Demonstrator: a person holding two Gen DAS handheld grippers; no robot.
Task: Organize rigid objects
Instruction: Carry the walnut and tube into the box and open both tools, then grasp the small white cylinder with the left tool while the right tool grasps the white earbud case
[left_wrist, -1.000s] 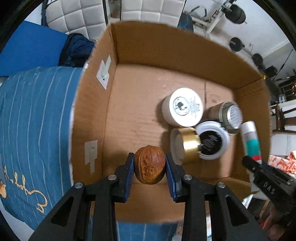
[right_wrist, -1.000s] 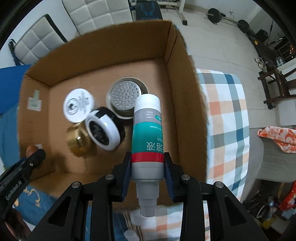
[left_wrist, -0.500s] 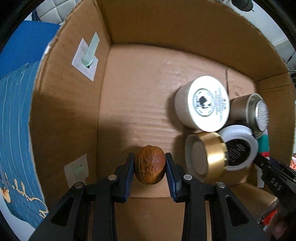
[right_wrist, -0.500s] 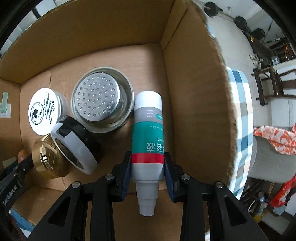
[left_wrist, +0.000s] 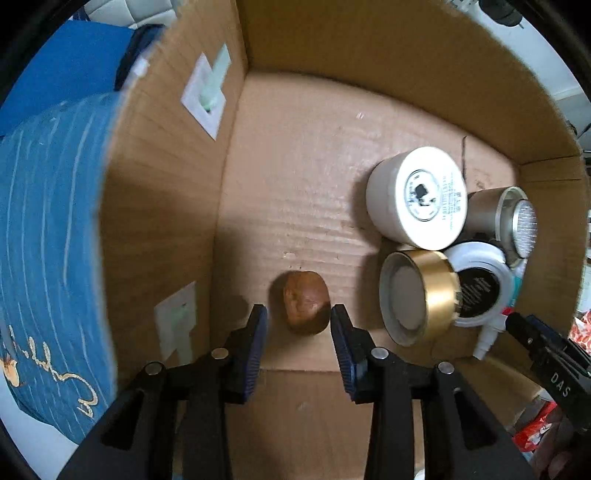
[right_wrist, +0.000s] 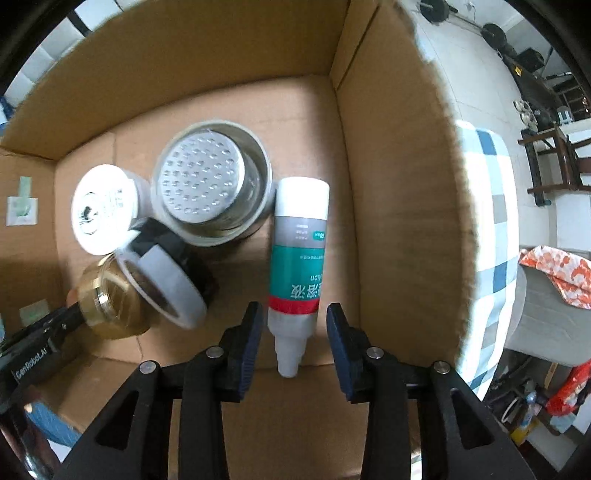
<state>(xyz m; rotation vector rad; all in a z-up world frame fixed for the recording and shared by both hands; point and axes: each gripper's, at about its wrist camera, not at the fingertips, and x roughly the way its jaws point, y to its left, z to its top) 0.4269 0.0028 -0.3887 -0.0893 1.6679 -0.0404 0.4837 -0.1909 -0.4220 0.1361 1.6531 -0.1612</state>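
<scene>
The walnut (left_wrist: 306, 302) and bottle (right_wrist: 298, 258) are released onto the box floor (left_wrist: 314, 177); both claws, left (left_wrist: 298, 334) and right (right_wrist: 293, 332), are just opened.

box (left_wrist: 325, 177): we see matt corrugated cardboard
walnut (left_wrist: 306, 302): rough brown shell
strainer (right_wrist: 201, 184): shiny perforated metal
bottle (right_wrist: 300, 254): smooth plastic

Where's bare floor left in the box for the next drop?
Free: the cardboard box floor between the left wall, the walnut and the white jar, back to the far wall. Crowded: right side, with gold lid, strainer cup, and bottle along the right wall.
</scene>
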